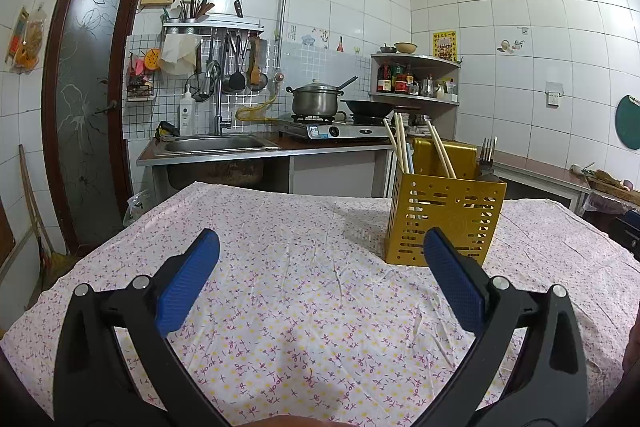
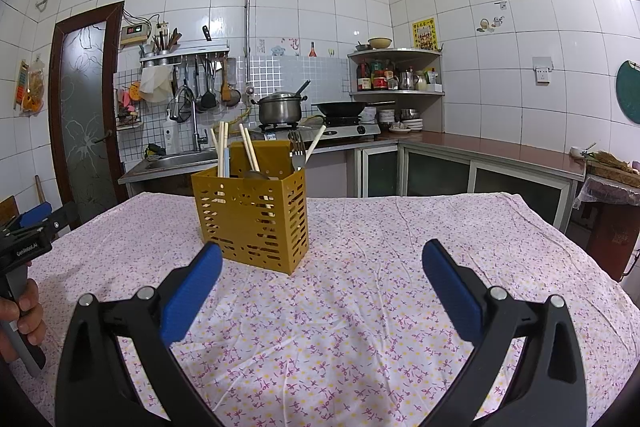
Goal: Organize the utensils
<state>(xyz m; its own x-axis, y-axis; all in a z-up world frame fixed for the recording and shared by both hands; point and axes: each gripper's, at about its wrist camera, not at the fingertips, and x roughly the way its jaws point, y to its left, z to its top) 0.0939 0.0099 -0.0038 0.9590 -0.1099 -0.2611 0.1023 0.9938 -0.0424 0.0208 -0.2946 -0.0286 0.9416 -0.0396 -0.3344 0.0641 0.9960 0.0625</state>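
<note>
Left gripper (image 1: 320,247): you are holding it spread wide, gripping nothing.
Right gripper (image 2: 322,255): you are keeping it spread too.
Utensil holder (image 1: 444,219): standing just ahead, between both claws, carrying chopsticks (image 2: 222,147) and a fork (image 2: 297,147).

Inside the yellow utensil holder (image 2: 252,217) the lower ends of the chopsticks (image 2: 221,147) and fork (image 2: 296,151) are hidden behind its perforated wall (only slivers show through the slots), while the left gripper (image 2: 30,227) is cut off by the right wrist view's edge.
</note>
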